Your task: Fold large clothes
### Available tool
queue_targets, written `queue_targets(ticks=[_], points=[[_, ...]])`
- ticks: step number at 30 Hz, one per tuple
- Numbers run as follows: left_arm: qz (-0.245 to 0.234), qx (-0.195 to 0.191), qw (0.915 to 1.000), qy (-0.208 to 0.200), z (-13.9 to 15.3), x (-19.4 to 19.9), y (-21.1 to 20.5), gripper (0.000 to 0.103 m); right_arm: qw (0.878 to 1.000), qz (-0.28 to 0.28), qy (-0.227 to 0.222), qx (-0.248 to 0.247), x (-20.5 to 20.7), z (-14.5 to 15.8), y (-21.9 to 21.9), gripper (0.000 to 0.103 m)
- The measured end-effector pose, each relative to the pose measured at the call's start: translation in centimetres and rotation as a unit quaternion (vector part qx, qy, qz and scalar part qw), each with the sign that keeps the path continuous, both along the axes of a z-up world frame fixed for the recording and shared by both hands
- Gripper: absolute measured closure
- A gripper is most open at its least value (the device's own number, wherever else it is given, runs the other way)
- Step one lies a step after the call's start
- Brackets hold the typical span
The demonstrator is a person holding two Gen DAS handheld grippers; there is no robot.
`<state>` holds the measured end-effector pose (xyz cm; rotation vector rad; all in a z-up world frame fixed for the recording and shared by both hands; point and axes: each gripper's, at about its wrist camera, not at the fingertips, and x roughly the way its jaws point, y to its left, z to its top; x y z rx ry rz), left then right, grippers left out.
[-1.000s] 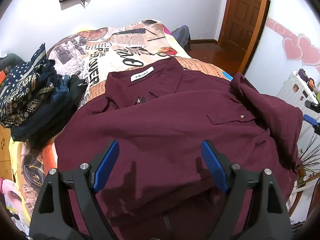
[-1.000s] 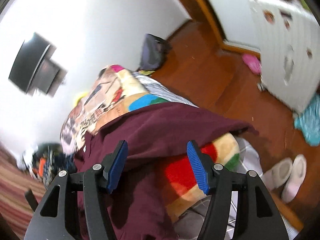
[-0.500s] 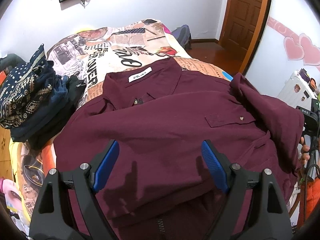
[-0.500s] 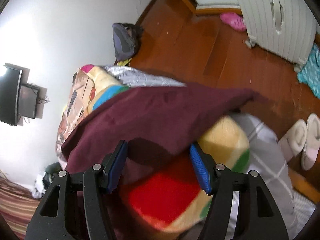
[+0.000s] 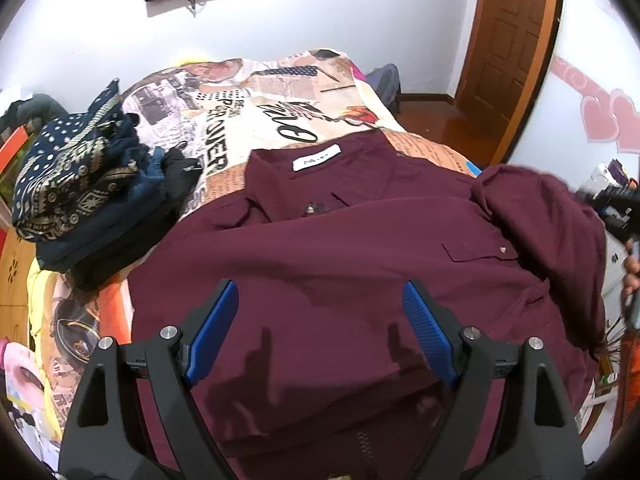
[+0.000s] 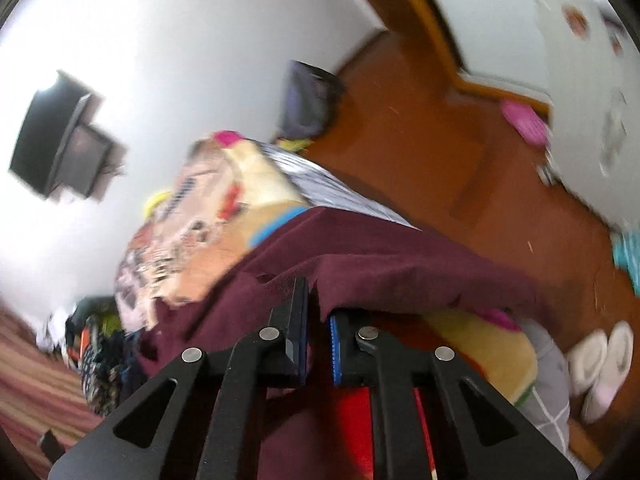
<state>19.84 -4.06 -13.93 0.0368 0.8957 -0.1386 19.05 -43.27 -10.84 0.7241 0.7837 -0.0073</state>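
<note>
The maroon shirt lay spread on the bed, collar away from the camera. The right gripper pinched its edge with jaws pressed together. The left gripper hung wide apart above it, holding nothing.

Our left gripper is a black frame of angled struts with triangular cut-outs, and round silver screw heads sit along the top of its arms. Each finger carries a long blue pad with a fine ribbed texture on its inner face. Our right gripper has the same build: matte black struts, triangular openings, four silver screw heads in a row, and blue ribbed pads edging the black fingers.
</note>
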Motion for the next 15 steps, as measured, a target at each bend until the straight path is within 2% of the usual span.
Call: queue_targets(ticks=[4, 9, 12, 15], points=[[0.013, -0.013, 0.9998, -0.010, 0.5, -0.5, 1.7, 0.019, 0.995, 0.057, -0.076, -0.039, -0.7, 6.2, 3.9, 0.096], [0.026, -0.021, 0.9990, -0.030, 1.5, -1.4, 4.1, 0.019, 0.973, 0.156, -0.161, -0.055, -1.5, 12.7, 10.9, 0.096], [0.037, -0.028, 0.9980, -0.043, 2.3, -2.1, 5.8, 0.019, 0.957, 0.216, -0.185, -0.057, -1.6, 14.5, 15.7, 0.096], [0.050, -0.034, 0.9965, -0.058, 3.1, -3.0, 7.7, 0.019, 0.942, 0.271, -0.187, -0.064, -1.1, 14.6, 20.7, 0.096]])
